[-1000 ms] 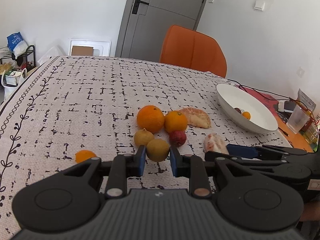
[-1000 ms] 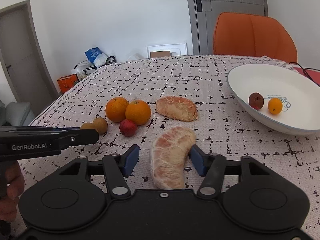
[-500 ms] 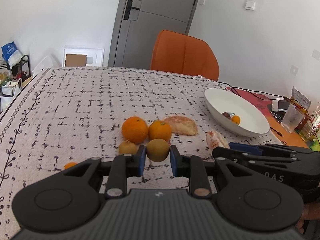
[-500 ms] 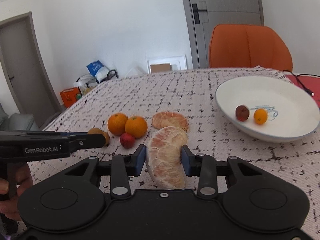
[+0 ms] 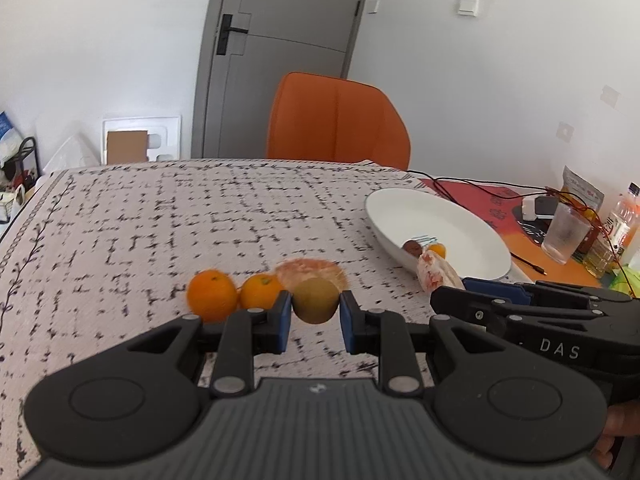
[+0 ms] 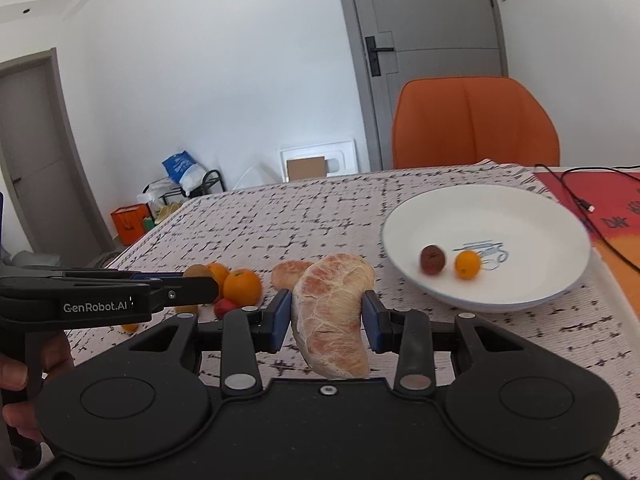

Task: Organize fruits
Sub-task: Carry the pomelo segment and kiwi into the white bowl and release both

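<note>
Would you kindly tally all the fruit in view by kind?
Peeled citrus segments: 2 (held segment, table segment)
Large oranges: 2 (left orange, right orange)
Small oranges: 2 (bowl small orange, table small orange, half hidden)
Brown-green fruits: 2 (held brown fruit, table brown fruit, half hidden)
Small red fruits: 2 (table red fruit, bowl red fruit)
Total: 10

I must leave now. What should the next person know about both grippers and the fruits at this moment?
Left gripper: shut on a brown-green fruit, lifted.
Right gripper: its jaws have just closed on the peeled pomelo segment, lifted.
Done: a dark red fruit and a small orange fruit lie in the white bowl.
Left: two oranges, another pomelo segment and some small fruits on the tablecloth.
</note>
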A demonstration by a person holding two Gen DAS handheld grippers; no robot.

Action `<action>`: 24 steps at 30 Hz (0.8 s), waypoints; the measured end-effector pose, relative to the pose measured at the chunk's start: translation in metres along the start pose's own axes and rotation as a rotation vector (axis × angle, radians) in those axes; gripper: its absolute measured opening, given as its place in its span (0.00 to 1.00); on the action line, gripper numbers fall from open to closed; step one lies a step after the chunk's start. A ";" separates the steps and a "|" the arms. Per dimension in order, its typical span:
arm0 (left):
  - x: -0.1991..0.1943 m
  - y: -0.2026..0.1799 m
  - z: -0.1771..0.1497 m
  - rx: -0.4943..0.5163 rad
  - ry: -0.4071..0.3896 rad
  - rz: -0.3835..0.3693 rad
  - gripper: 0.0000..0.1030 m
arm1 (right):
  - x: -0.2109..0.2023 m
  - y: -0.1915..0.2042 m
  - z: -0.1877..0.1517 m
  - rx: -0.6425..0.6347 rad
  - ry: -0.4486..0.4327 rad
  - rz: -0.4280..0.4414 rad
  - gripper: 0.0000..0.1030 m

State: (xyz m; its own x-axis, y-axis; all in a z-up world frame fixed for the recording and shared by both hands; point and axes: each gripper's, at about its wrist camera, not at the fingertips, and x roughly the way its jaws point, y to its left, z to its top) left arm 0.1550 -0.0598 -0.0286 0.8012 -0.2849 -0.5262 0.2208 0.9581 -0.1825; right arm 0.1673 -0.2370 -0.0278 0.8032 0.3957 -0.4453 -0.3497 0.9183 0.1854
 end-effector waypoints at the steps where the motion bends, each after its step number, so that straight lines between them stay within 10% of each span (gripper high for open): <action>1: 0.001 -0.002 0.001 0.005 -0.002 -0.002 0.23 | -0.002 -0.003 0.000 0.003 -0.003 -0.003 0.35; 24: 0.048 -0.055 0.023 0.103 0.010 -0.055 0.23 | -0.011 -0.077 -0.002 0.100 -0.042 -0.119 0.35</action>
State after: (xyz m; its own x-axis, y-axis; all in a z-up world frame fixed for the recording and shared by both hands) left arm 0.1936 -0.1258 -0.0248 0.7805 -0.3373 -0.5264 0.3209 0.9387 -0.1258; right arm 0.1848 -0.3120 -0.0388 0.8562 0.2824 -0.4326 -0.2031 0.9540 0.2206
